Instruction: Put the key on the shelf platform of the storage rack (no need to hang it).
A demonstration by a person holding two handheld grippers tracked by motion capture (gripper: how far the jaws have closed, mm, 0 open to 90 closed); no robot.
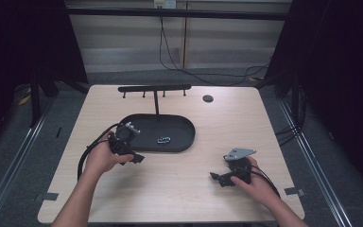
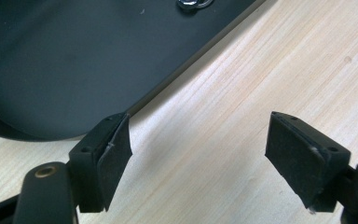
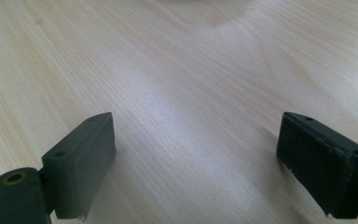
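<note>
Counter [image 1: 179, 184]: light wood, your forearms come in from the near edge.

Black oval tray [image 1: 146, 124] sits left of centre, long axis running left-right across the counter. A black T-shaped rack [image 1: 154, 88] stands at its far side, four short pegs hanging off the bar.

Left tool [image 1: 133, 157] hovers at the tray's near-left rim, jaws wide apart, nothing between them. In the left gripper view the tray rim [image 2: 200, 49] cuts diagonally just ahead of the left tool [image 2: 204, 149], with bare wood between the pads.

Right tool [image 1: 219, 178] sits over bare counter near the right edge, well apart from the tray. Jaws also wide apart and empty; the right gripper view has the right tool [image 3: 196, 163] over plain wood grain.

Small silvery metal piece [image 1: 164, 140] lies flat on the tray floor, right of centre. Looks like a ring or linked clip; too small to tell. Its edge shows at the top of the left gripper view [image 2: 193, 3].

Key relation: the piece lies ahead and to the right of your left tool, across the rim. Left is clearly the nearer hand. My read: go over the rim and in with the left.
</note>
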